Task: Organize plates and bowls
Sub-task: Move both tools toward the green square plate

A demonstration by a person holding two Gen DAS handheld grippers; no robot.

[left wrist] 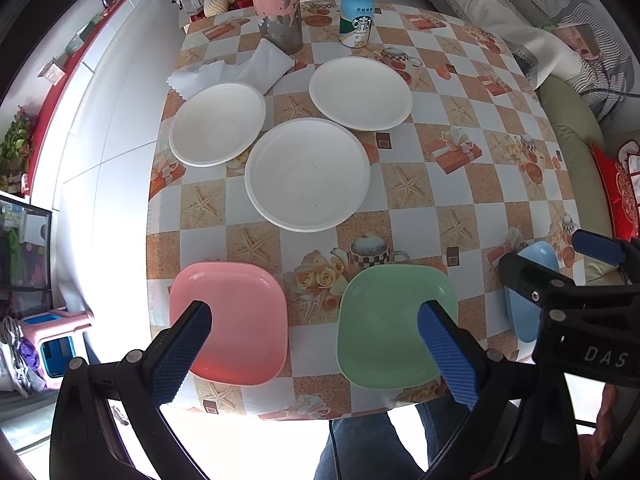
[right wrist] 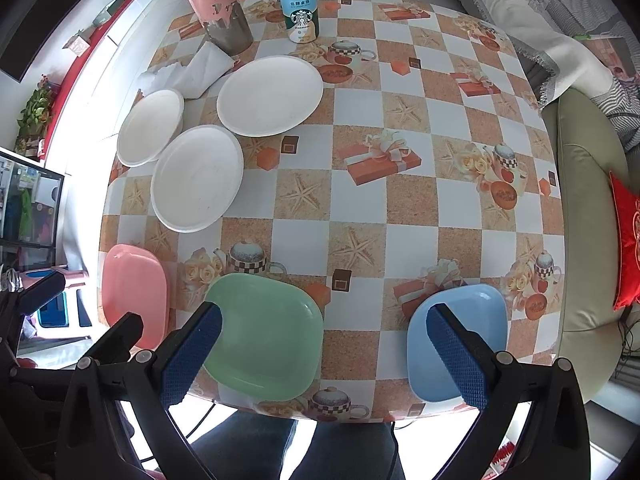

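Observation:
Three square bowls line the table's near edge: pink [left wrist: 236, 320] [right wrist: 134, 294], green [left wrist: 388, 320] [right wrist: 268, 332] and blue [left wrist: 530, 296] [right wrist: 460, 340]. Three white round plates lie further back: left [left wrist: 218, 122] [right wrist: 150, 128], middle [left wrist: 308, 174] [right wrist: 198, 178] and far [left wrist: 360, 92] [right wrist: 270, 94]. My left gripper [left wrist: 316, 354] hangs open above the gap between the pink and green bowls, holding nothing. My right gripper [right wrist: 324, 358] hangs open above the gap between the green and blue bowls, also holding nothing.
A checkered tablecloth [left wrist: 460, 184] covers the table. At the back stand a worn pink and metal flask [left wrist: 278, 4], a Starbucks bottle [left wrist: 356, 16] and a white napkin [left wrist: 240, 70]. A sofa with a red cushion [right wrist: 628, 240] flanks the right. A person's legs [right wrist: 320, 448] show below the edge.

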